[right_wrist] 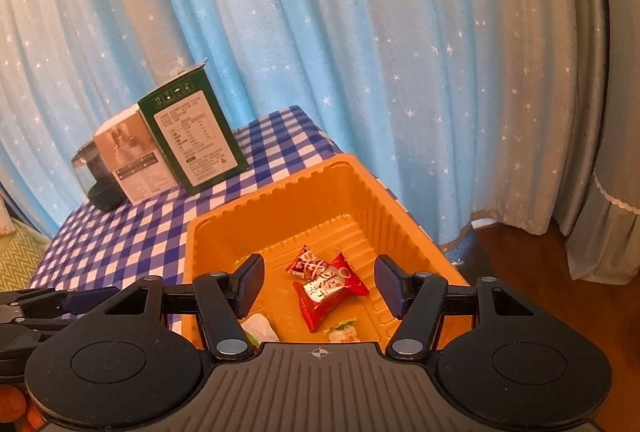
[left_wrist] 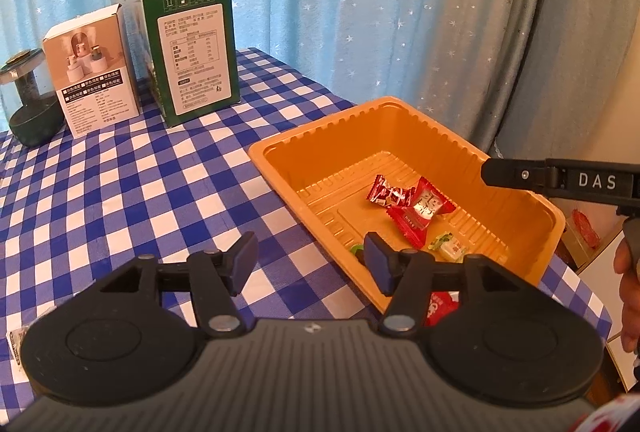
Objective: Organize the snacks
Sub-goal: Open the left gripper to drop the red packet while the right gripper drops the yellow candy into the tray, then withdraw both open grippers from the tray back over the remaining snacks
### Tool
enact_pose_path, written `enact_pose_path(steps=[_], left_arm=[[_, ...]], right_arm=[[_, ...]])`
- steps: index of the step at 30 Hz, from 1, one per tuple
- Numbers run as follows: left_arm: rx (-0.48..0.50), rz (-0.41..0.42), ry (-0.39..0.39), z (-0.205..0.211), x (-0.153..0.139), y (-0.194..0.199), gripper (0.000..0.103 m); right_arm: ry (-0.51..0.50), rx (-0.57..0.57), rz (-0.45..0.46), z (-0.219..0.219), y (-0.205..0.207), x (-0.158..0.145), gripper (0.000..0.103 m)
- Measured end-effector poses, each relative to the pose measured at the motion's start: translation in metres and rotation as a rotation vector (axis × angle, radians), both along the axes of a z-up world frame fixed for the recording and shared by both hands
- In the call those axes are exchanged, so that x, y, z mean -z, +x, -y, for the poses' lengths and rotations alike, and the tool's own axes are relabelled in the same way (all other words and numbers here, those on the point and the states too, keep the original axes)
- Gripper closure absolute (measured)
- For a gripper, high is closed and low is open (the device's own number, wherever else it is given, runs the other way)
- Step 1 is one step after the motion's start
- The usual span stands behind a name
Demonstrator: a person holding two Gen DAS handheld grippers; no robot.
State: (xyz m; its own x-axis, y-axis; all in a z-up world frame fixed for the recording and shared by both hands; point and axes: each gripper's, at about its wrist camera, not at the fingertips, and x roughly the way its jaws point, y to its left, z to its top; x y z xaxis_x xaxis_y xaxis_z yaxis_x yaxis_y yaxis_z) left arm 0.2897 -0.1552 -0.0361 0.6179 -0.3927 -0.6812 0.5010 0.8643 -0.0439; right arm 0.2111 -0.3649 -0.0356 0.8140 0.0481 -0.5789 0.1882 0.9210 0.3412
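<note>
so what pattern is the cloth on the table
Blue and white checks on the tablecloth, clearest in the left wrist view.

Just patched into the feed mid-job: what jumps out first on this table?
The ribbed orange plastic tray at the near right of the blue-and-white checked tablecloth dominates, with red foil-wrapped snacks and a small green-and-white wrapped candy lying inside. The right gripper hangs open over those snacks, holding nothing. At the far left corner, a tall green printed carton stands upright beside a white product box.
</note>
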Motion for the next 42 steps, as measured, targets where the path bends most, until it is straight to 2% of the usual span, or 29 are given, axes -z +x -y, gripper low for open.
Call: enact_pose_path(steps=[7,17,31,42], left_arm=[[-0.03,0.012,0.003,-0.02,-0.003,-0.006,0.037],[-0.149,0.019,0.002,-0.082,-0.01,-0.006,0.03],[-0.299,0.005,0.027,-0.178,-0.009,-0.011,0.03],[-0.38,-0.039,0.041,-0.23,0.0,-0.021,0.03]], right_arm=[[-0.036,-0.022,0.013,-0.015,0.003,-0.004,0.042],[-0.079,-0.133,0.042,-0.062,0.011,-0.011,0.042],[-0.111,-0.289,0.054,-0.139,0.026,-0.015,0.042],[-0.096,-0.395,0.025,-0.198,0.037,-0.006,0.042]])
